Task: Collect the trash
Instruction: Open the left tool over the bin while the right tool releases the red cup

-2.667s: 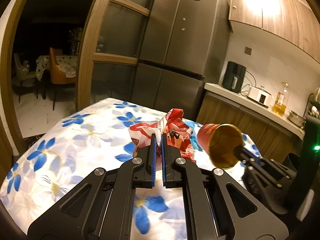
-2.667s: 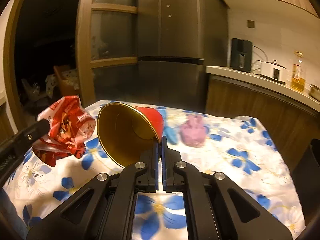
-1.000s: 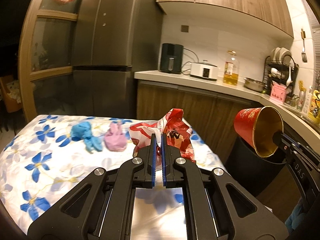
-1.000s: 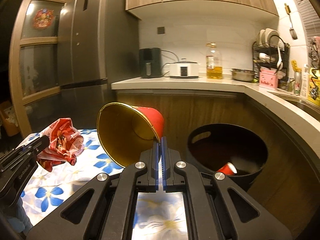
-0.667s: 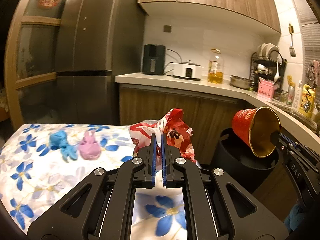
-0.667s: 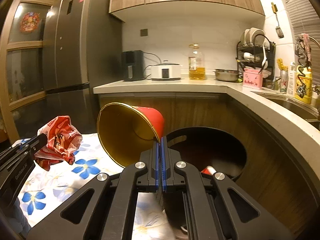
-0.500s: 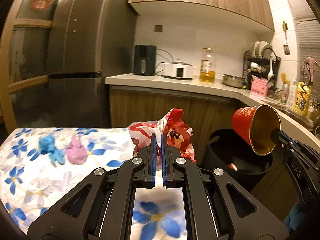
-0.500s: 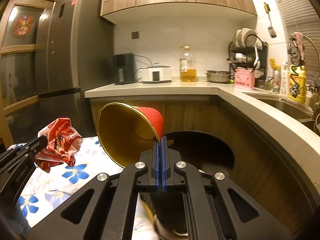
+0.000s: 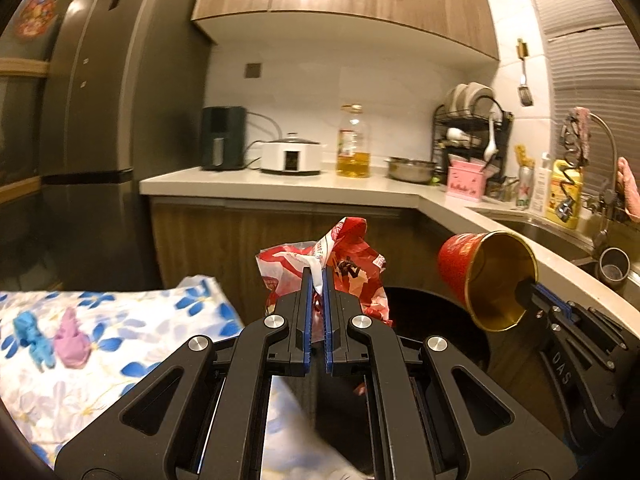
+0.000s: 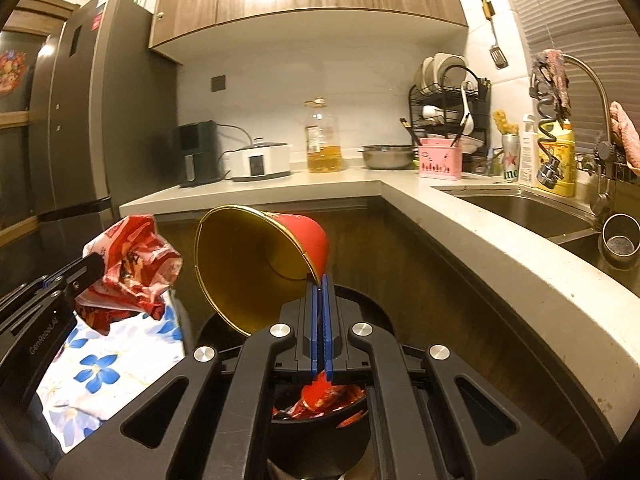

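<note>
The kitchen counter (image 10: pixel 460 216) wraps round the corner with its rice cooker (image 10: pixel 262 160), oil bottle (image 10: pixel 322 140), steel bowl (image 10: pixel 388 156) and dish rack (image 10: pixel 444 96), none of which belongs to the job; its edge only hems in the space on the right above the bin. Lower left lies the flowered tablecloth (image 9: pixel 120 344), where a blue scrap (image 9: pixel 34 336) and a pink scrap (image 9: pixel 72 344) wait, well apart from both tools and likely the next things to fetch. Tucked against the cabinet front stands the black bin (image 10: pixel 320 428), already holding a red cup and red wrappers, and both loads are carried toward it. The right gripper (image 10: pixel 320 280) has its jaws pinched tight on the rim of the red paper cup (image 10: pixel 264 268), which lies tilted with its gold inside facing the camera; gripped by the rim like this it hangs right over the bin's mouth and should fall in once let go. The left gripper (image 9: pixel 316 276) has narrow jaws clamped on a fold of the crumpled red snack bag (image 9: pixel 340 264), held in the air between the cloth's edge and the bin, seemingly short of the opening. The two tools ride close side by side, so each could get in the other's way over the bin.
</note>
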